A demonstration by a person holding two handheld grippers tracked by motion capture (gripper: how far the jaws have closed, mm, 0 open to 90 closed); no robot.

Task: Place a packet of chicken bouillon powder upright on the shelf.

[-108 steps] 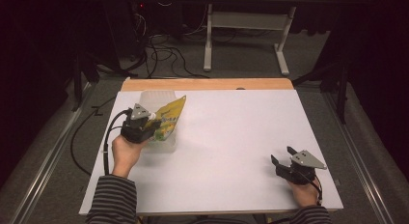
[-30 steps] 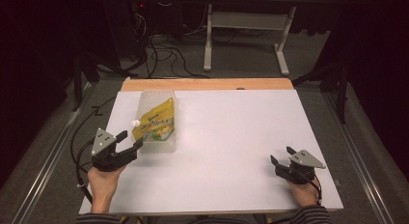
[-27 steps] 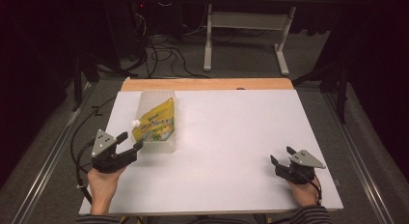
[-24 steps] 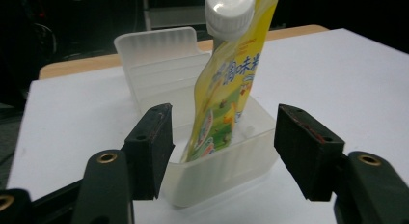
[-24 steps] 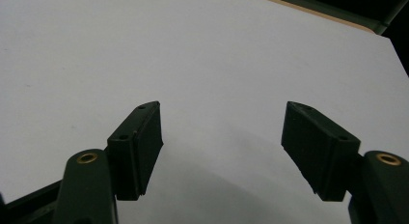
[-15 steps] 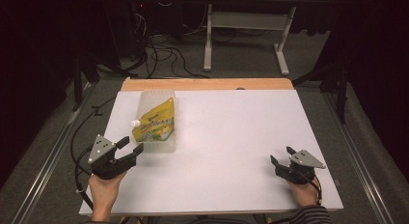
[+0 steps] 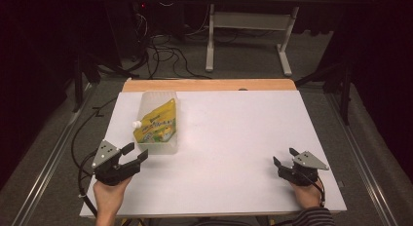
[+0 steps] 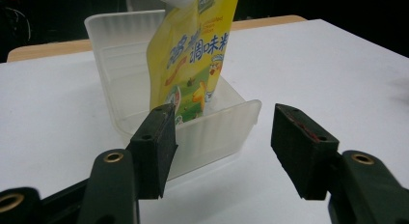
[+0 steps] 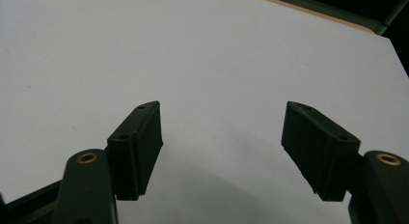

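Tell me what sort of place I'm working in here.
Likely a lab or recording workspace: a white-topped table on a dark floor, loose cables behind it, and a clear plastic bin holding a yellow pouch.

Your left gripper (image 8: 219,151) has its black jaws spread apart, nothing between them. Just beyond them sits a translucent plastic bin (image 8: 115,74) on the white table (image 8: 337,69), with a yellow spouted pouch (image 8: 193,55) standing upright inside it.

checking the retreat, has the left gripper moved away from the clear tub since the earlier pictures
Yes. The left gripper has pulled back toward the table's near edge, away from the clear tub, which holds the yellow pouch.
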